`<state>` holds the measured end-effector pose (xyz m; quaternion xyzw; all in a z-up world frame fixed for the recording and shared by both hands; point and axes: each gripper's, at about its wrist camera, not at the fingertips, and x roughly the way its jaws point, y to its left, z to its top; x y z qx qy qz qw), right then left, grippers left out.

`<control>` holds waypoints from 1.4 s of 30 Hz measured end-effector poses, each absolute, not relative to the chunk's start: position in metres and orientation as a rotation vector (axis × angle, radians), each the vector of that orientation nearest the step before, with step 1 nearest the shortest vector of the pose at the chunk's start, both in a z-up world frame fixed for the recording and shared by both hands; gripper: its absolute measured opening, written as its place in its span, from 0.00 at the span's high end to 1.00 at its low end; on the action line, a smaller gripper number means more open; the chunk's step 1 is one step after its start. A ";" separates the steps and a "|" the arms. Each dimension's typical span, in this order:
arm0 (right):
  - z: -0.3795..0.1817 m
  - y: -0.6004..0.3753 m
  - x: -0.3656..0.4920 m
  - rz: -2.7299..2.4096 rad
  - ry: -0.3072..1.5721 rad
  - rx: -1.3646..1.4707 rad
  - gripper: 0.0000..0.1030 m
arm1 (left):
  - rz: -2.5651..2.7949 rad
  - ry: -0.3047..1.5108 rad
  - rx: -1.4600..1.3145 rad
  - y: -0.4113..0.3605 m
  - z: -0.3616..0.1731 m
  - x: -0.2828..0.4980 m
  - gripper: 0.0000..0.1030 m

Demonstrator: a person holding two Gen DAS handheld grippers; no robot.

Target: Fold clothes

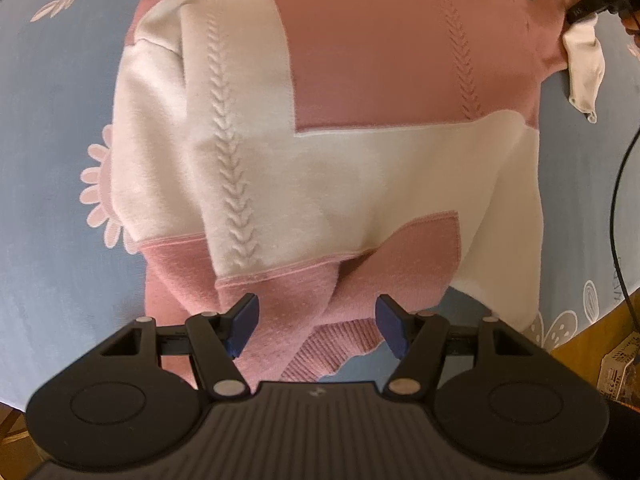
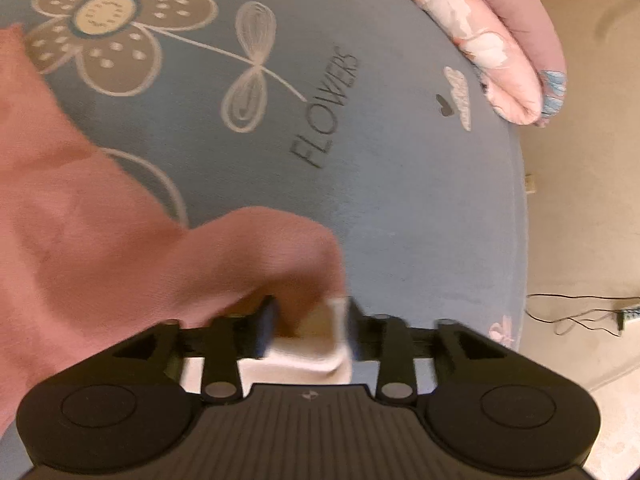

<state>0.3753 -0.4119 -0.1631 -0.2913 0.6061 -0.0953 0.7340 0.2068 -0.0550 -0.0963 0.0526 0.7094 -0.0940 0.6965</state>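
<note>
Left wrist view: the left gripper (image 1: 317, 326) is being held with its blue-padded fingers (image 1: 243, 322) spread wide, nothing being gripped between them, and it is being hovered just above the near pink edge of the sweater (image 1: 304, 152). A ribbed pink band (image 1: 320, 354) is being shown between the two fingers, though contact cannot be told. The pink and white sweater is being spread flat over the blue flowered sheet (image 1: 52, 100), its raised cable lines running away from the camera, and a white sleeve is being seen folded across its left side. At the far right corner a pink sleeve ending in a white cuff (image 1: 585, 65) is being pinched and pulled outward by the right gripper (image 1: 582, 12), well apart from the left one. A black cable (image 1: 618, 208) is being trailed down past the sheet's right edge. In the right wrist view, blurred by motion, the right gripper (image 2: 310, 328) is being held nearly closed on the white cuff (image 2: 304, 354), which appears to be bunched between the fingers, with pink sleeve cloth (image 2: 120, 240) being stretched away to the left. Beyond it the sheet (image 2: 400, 200) is being shown with printed flowers and the word FLOWERS (image 2: 326, 108). A folded pink floral quilt (image 2: 500, 40) is being rested at the sheet's far right edge, beside beige floor (image 2: 580, 200).
</note>
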 end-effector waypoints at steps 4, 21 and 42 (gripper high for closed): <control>-0.142 -0.399 0.359 -0.160 1.341 -0.627 0.48 | -0.203 1.560 0.123 -0.047 -0.081 0.203 0.37; -0.060 -0.256 0.231 0.135 1.283 -0.230 0.32 | -0.187 1.515 0.090 0.099 -0.077 0.177 0.37; -0.091 -0.120 0.197 0.146 1.427 -0.216 0.32 | -0.606 1.578 -0.149 0.147 -0.179 0.166 0.79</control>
